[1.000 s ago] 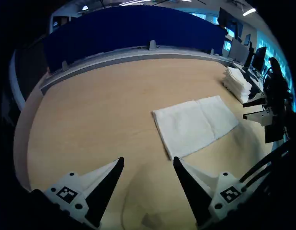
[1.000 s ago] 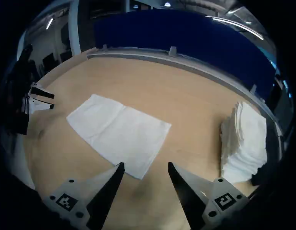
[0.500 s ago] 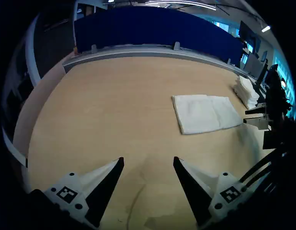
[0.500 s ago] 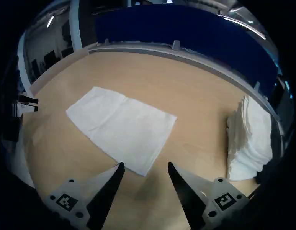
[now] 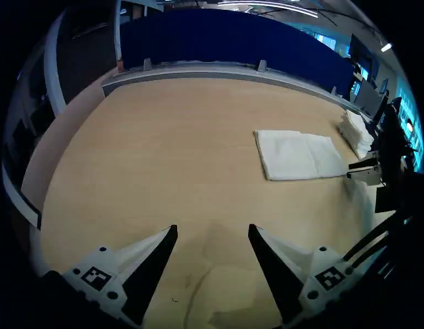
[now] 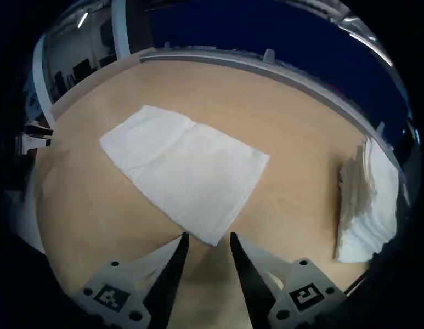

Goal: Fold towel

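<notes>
Towel: is lying flat on the table with one crease crossing it. In the left gripper view it is sitting toward 2 o'clock.
Right gripper: is hovering with its jaws narrowly apart. The towel's near corner is lying at 12 o'clock, just at the tips, and is not yet pinched.
Left gripper: is hanging wide open over bare table, well apart from the towel.
Stack of towels: is resting at 3 o'clock of the towel, apart from it.
Progress: judged early, as no edge is being lifted.
Remaining: likely gripping the corner, carrying it across and laying it down.
</notes>
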A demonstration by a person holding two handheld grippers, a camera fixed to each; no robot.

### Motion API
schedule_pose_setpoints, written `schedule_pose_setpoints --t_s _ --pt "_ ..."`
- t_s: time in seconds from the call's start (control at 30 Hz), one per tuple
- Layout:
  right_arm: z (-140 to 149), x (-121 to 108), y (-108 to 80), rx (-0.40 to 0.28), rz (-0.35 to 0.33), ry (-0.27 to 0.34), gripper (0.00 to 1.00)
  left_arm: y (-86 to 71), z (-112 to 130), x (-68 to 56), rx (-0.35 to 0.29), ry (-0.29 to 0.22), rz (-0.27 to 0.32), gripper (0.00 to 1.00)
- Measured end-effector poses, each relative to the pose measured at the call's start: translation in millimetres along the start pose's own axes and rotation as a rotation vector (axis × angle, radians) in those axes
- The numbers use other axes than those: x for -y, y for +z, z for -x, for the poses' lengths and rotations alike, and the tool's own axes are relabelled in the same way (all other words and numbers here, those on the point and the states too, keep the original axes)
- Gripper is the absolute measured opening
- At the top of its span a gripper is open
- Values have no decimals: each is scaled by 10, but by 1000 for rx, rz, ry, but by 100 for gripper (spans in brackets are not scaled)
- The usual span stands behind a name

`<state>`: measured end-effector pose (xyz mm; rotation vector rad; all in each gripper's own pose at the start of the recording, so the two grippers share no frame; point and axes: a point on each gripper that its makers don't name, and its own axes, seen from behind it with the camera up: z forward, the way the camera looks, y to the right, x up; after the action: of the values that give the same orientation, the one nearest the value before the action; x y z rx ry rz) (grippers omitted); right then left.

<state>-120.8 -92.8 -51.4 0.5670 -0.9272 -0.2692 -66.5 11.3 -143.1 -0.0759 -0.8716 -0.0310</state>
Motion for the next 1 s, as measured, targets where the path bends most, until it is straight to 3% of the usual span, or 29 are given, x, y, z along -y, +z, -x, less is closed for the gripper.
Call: schedule_pose_setpoints --t_s 0.27,0.67,1.0 --pt "59 7 63 29 -18 -29 42 -45 95 12 8 -16 -4 96" --pt "52 -13 65 42 -19 -88 8 -75 123 40 6 -22 -9 96" --pt "-156 -6 -59 3 -17 -95 5 -101 125 45 5 -28 -4 96"
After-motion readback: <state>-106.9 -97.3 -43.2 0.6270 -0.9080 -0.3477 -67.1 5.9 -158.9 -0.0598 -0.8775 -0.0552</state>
